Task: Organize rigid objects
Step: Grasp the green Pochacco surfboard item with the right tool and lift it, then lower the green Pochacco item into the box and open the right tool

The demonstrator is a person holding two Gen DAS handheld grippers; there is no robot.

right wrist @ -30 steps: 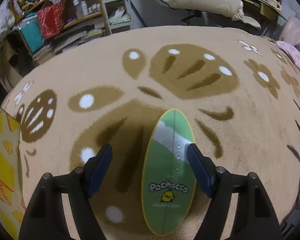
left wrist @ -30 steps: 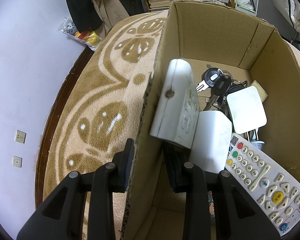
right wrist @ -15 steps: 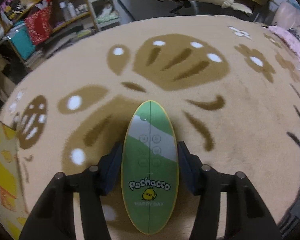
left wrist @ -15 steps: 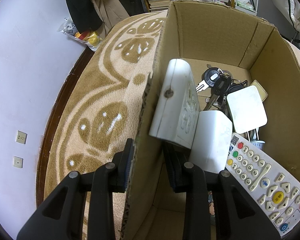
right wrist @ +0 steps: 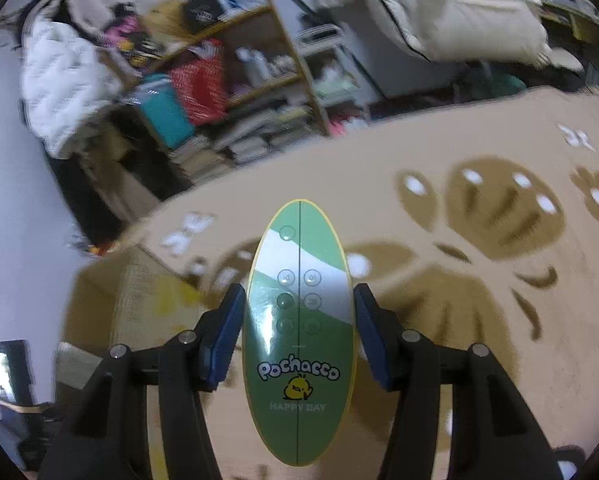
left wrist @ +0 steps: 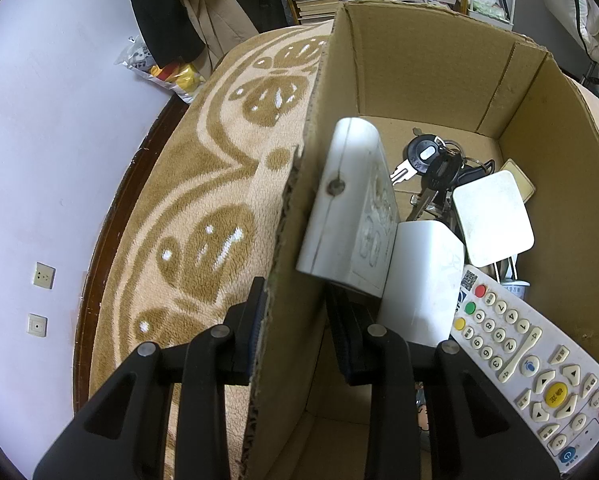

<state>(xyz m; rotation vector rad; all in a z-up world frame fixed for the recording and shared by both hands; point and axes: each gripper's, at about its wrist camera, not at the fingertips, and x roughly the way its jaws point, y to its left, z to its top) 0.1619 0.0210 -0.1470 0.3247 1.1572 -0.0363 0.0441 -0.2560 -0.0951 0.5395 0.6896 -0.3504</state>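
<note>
Your left gripper (left wrist: 295, 326) straddles the cardboard box (left wrist: 439, 60) wall, one finger outside and one inside, clamped on it; remotes and keys (left wrist: 431, 164) lie inside. Your right gripper (right wrist: 299, 322) grips the green oval Pochacco remote (right wrist: 299, 332) between its pads, raised above the patterned rug (right wrist: 479, 248).

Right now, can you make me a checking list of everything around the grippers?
Surface: tan patterned plush rug.
Job's things: green oval Pochacco remote; open brown cardboard box containing white button remote, black-headed keys, white plastic power strip, white square pieces.
Clutter: snack bag beside the rug.
Grippers: left gripper pinching the box wall; right gripper clamping the green remote.
Cables: nothing seen.
Surroundings: crowded wooden shelves, wall sockets.
</note>
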